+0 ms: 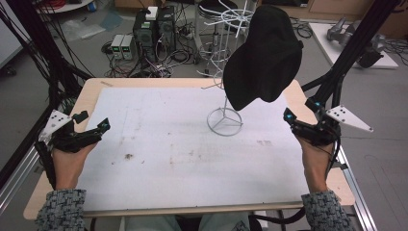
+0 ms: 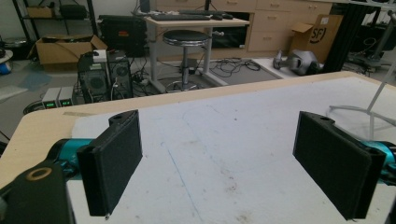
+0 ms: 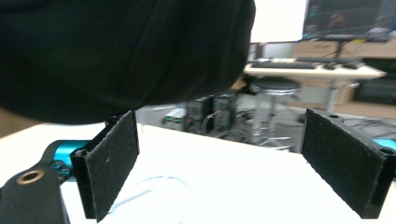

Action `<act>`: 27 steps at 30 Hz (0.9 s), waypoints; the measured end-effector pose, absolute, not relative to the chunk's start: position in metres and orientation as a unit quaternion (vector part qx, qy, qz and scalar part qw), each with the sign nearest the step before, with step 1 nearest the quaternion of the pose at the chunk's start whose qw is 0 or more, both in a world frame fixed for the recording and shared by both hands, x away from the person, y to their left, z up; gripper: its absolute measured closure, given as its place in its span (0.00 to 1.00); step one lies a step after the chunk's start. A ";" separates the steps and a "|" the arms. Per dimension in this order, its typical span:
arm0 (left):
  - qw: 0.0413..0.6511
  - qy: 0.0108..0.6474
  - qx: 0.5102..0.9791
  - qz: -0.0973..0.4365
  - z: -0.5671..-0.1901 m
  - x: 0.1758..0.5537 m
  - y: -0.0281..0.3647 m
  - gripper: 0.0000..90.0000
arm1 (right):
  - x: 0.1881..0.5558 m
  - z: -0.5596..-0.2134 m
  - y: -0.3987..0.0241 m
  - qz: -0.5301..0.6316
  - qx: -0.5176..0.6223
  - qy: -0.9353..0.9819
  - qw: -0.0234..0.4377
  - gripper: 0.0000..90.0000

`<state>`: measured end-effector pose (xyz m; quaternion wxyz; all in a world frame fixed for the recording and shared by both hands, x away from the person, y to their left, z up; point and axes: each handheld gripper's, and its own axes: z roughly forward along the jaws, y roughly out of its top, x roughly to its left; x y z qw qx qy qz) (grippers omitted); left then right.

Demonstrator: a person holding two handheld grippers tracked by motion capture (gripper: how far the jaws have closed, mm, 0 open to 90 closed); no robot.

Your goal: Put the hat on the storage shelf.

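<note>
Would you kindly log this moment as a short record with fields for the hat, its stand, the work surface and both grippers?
hat: black fabric cap, hanging on top of the stand, clear of the table
stand: white wire rack with a round ring base resting on the mat
surface: white mat over a light wooden table
left gripper: open, nothing between the jaws, at the mat's left edge
right gripper: open, holding nothing, to the right of the cap

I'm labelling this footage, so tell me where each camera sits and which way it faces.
High view: above the near edge, facing forward and down on the table; both forearms, left gripper, right gripper.
Left gripper view: on that gripper, along its open jaws over the mat.
Right gripper view: on that gripper, open jaws below the black hat.
Shared: hat, wire stand.
</note>
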<state>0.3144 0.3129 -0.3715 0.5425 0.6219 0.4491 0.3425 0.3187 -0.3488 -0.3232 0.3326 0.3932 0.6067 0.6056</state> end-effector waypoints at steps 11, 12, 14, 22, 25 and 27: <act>0.536 0.448 0.626 0.346 -0.373 0.311 0.311 0.18 | 0.302 -0.352 -0.335 0.588 0.383 0.623 0.345 0.11; 0.536 0.448 0.626 0.347 -0.373 0.311 0.311 0.18 | 0.302 -0.354 -0.334 0.587 0.382 0.625 0.345 0.11; 0.536 0.448 0.625 0.348 -0.372 0.311 0.312 0.18 | 0.301 -0.358 -0.332 0.583 0.383 0.626 0.347 0.11; 0.534 0.447 0.628 0.348 -0.373 0.311 0.310 0.18 | 0.300 -0.370 -0.327 0.569 0.386 0.640 0.343 0.11; 0.534 0.447 0.628 0.348 -0.373 0.311 0.310 0.18 | 0.302 -0.375 -0.324 0.566 0.388 0.644 0.339 0.11; 0.532 0.446 0.629 0.349 -0.374 0.311 0.310 0.18 | 0.304 -0.380 -0.320 0.560 0.388 0.652 0.332 0.11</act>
